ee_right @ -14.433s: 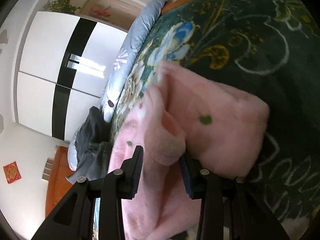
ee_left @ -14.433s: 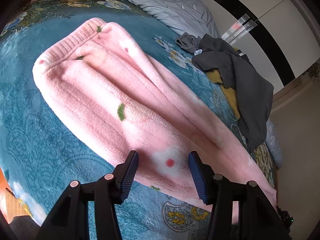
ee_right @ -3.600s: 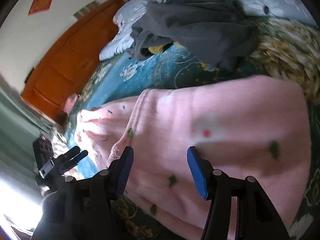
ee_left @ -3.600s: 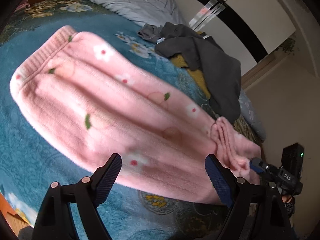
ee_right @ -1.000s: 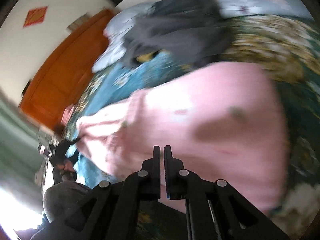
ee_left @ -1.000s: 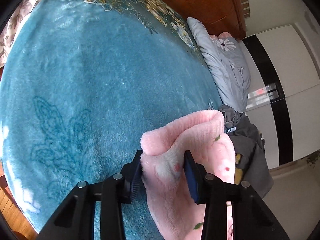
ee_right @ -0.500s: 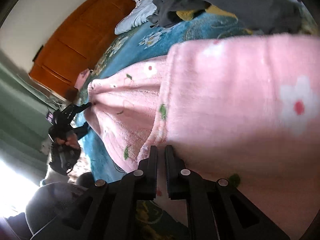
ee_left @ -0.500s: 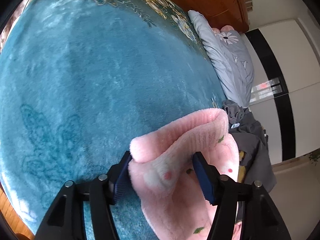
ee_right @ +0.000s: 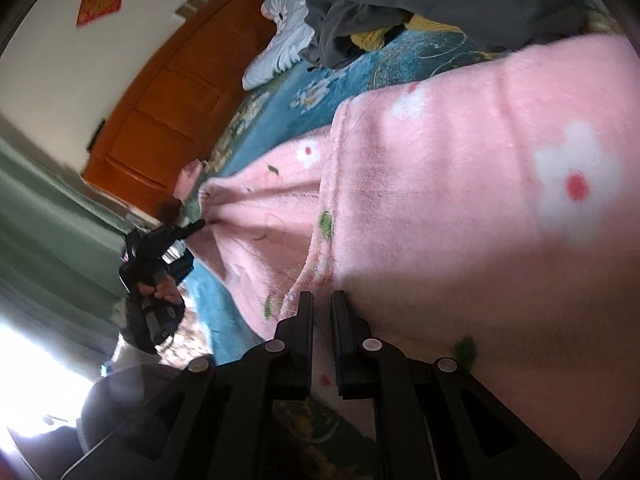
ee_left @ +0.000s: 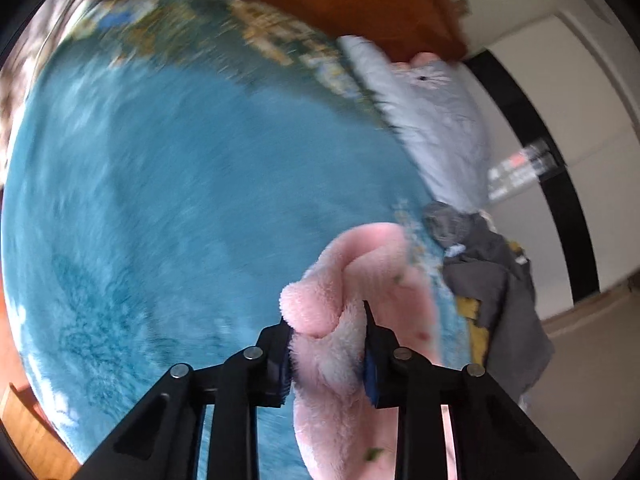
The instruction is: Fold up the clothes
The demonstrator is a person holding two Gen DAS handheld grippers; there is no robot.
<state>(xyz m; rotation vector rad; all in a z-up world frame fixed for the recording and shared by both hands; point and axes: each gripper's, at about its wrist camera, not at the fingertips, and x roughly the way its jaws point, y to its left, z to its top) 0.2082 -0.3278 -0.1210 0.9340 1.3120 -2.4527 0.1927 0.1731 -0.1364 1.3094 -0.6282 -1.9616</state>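
Left gripper (ee_left: 326, 350): jaws closed down on a bunched fold of the pink fleece garment (ee_left: 352, 320), fabric bulging up and over the fingertips. From the grip the cloth runs down and to the right, above the teal floral blanket (ee_left: 160, 208).

Right gripper (ee_right: 322, 320): the 2 fingers stand nearly together, only a narrow slit between them; they sit at the near edge of the pink cloth, but whether any fabric is actually caught there I cannot tell.

In the right wrist view the garment (ee_right: 460, 208) lies spread across the blanket (ee_right: 280, 120), a folded layer on the right overlapping a flatter layer stretching far left to the other gripper (ee_right: 192, 226), which pinches its end.

A grey clothes pile (ee_right: 420, 4) lies at the far side, well apart from the grippers, with a pale pillow (ee_left: 432, 120) beyond. Left wrist view is motion-blurred.
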